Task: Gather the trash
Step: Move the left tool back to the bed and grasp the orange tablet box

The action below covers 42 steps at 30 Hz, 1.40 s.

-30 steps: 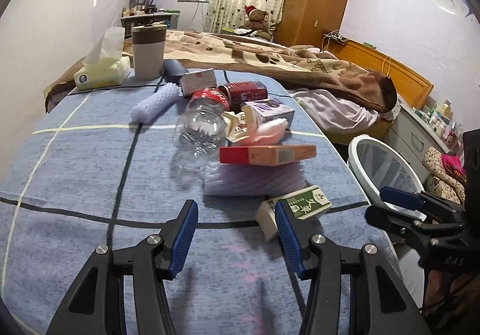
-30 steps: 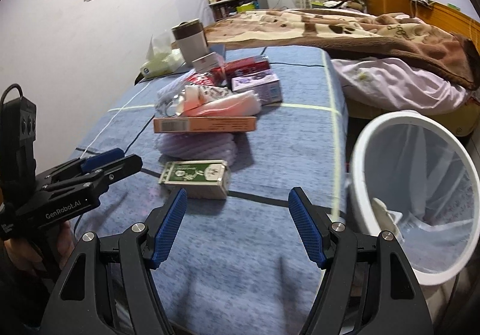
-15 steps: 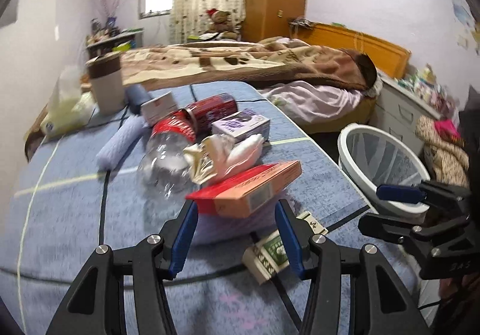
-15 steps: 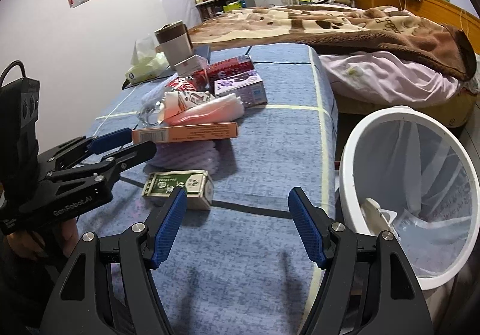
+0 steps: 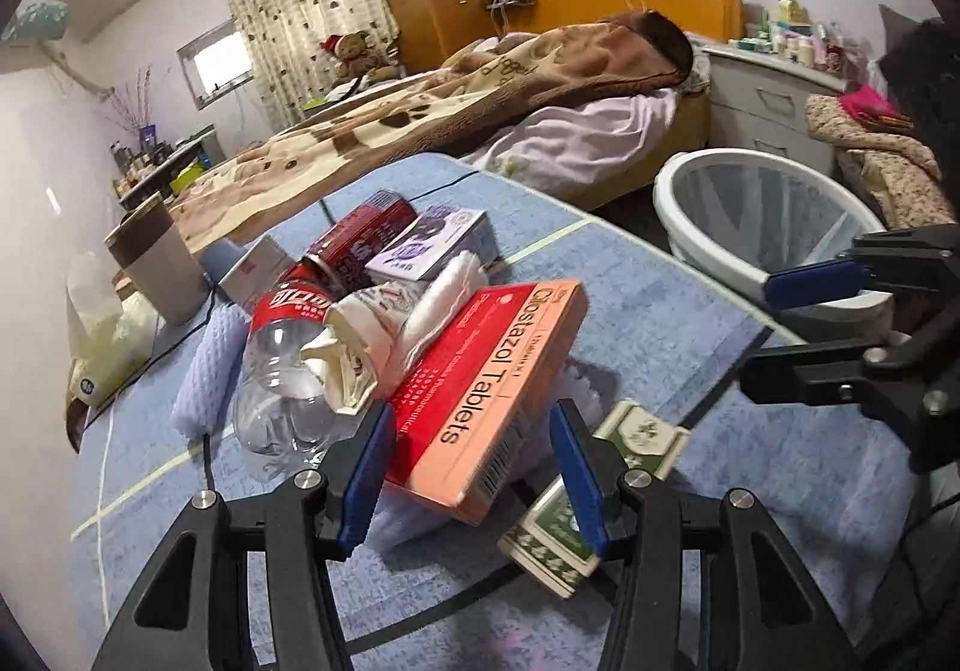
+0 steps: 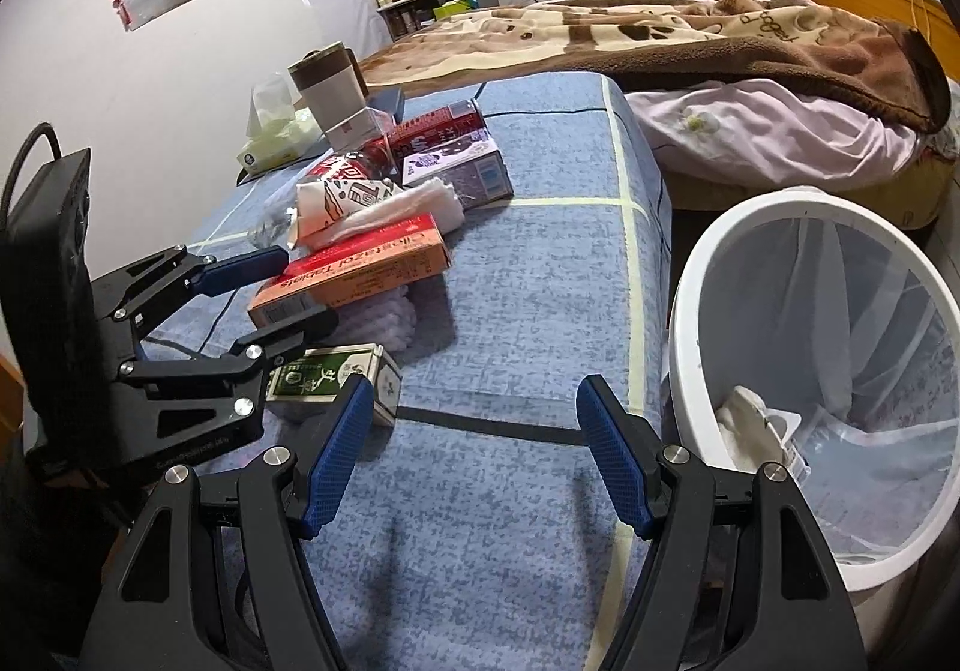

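Left gripper (image 5: 471, 467) parted around tablet box (image 5: 489, 389) (contact unclear), right gripper (image 6: 474, 458) parted, empty

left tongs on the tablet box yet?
Cannot tell. In the left wrist view the open left tongs straddle the tablet box, gaps unclear; the right wrist view has its fingers overlapping the box.

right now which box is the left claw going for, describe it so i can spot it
On the blue checked cloth, find the trash pile beside the white bin. At its near end, between the open left claw, lies the long red-and-orange box reading "Cilostazol Tablets", unlike the small green box beside it.
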Motion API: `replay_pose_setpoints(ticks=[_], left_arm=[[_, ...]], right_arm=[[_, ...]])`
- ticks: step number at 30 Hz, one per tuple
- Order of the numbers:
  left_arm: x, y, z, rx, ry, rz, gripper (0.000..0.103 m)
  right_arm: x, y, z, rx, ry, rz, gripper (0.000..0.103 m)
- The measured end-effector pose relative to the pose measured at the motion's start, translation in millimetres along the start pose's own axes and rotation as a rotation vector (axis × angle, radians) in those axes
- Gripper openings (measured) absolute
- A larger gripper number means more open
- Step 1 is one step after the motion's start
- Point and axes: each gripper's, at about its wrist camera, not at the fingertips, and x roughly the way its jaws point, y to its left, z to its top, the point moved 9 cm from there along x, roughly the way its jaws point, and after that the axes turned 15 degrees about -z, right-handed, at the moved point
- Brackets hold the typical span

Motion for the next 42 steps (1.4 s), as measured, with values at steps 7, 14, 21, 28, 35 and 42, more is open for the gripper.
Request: replay_pose_setpoints(ticks=[7,14,21,28,35,42], left_arm=[[2.2,12.8,-0.3,-0.025,-0.002,0.038,0.039],[-16.9,19.8,6.0,-0.119,-0.076,0.031,0.0],[-34.8,39.3,-2.4,-0.231,-0.127,0.0,0.0],[-38.0,53.3,-6.2,-0.299,-0.148,-0.034,0.018],[-19.5,51.0,-1.9,-0.281,-0.125,-0.112,0.056],[1.3,58.6,4.7,-0.242,-0.094,-0.161,0.07]], right_arm=[[0.9,-3.3,1.2,0.014,0.001,0.006,0.072],[-0.1,0.5,5.0,0.006,-0.009,0.016,0.072],[2.6,6.5,9.3,-0.008,-0.01,0.023,0.072],[4.0,7.6,11.1,-0.014,-0.008,0.02,0.072],[7.6,7.7,8.7,-0.011,0.003,0.022,0.072],[9.2,2.5,8.6,0.004,0.006,0.015,0.072]])
